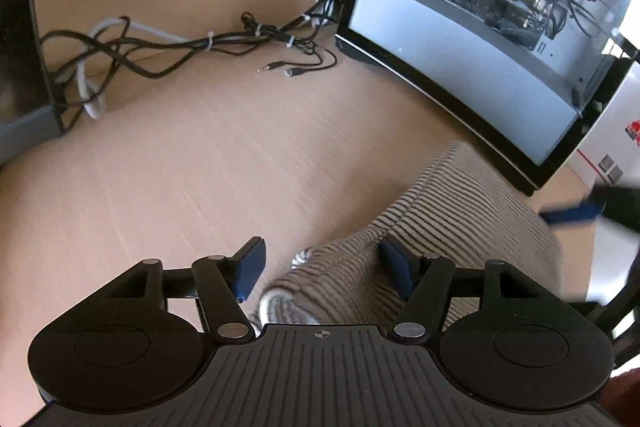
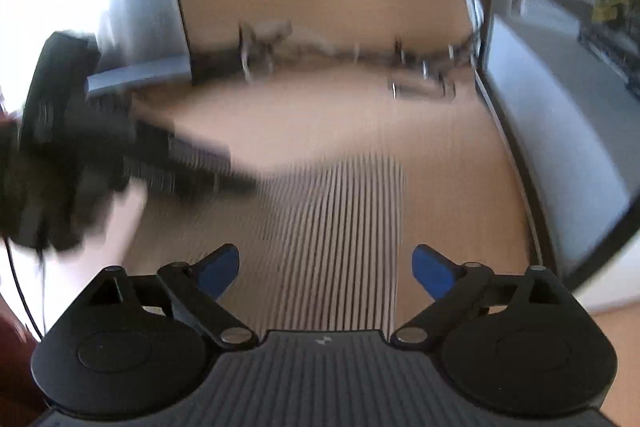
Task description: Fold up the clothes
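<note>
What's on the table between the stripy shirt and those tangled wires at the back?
Nothing. In the left wrist view, only bare wooden table lies between the striped garment and the bundle of cables.

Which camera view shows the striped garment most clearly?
The left wrist view: the striped garment is sharp there, its rolled end between the open left gripper. In the right wrist view it is only blurred stripes ahead of the open right gripper.

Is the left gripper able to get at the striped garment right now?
Probably yes. The left gripper is open, the striped garment lies right between and ahead of its fingers, and nothing blocks the way.
</note>
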`<state>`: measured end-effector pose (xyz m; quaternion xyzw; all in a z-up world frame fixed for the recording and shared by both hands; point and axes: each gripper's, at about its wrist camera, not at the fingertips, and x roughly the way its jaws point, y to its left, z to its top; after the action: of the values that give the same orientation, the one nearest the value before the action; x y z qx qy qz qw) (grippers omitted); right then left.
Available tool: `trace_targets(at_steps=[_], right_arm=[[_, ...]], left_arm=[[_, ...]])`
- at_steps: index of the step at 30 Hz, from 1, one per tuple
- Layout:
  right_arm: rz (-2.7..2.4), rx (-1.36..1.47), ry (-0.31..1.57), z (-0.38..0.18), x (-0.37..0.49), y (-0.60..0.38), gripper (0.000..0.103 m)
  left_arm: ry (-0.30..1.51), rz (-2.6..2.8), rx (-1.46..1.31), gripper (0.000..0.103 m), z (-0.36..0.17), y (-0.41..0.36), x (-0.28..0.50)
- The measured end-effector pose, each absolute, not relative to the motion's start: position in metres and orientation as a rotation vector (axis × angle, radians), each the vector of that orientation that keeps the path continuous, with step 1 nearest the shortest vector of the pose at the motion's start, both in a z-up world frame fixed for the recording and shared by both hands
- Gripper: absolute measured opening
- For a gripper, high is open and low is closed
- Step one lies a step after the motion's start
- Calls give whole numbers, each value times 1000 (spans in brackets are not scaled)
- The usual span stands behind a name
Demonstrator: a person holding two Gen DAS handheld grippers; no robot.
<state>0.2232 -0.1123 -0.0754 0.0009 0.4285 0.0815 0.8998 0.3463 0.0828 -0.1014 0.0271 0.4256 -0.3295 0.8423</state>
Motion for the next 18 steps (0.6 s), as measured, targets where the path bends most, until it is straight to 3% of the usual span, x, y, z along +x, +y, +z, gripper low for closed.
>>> trace_targets(at_steps=[3,9,11,15,18], right_arm=[[125,125,920,-98,225,-120,102],[123,80,890,-95,224,-116,102],[126,19,869,-92,222,-111,102],[138,-51,829,-85,220,-106,102],[154,26,826,-78,223,-117,102]], left_arm=[[915,-690,29,75,-103,88,347],[860,-664,58,70,-83,91,331],[817,-676,64,72,-70,96,317],[855,-685,19,87,-71,110,300],[934,-659,-64,86,-85,121,295]])
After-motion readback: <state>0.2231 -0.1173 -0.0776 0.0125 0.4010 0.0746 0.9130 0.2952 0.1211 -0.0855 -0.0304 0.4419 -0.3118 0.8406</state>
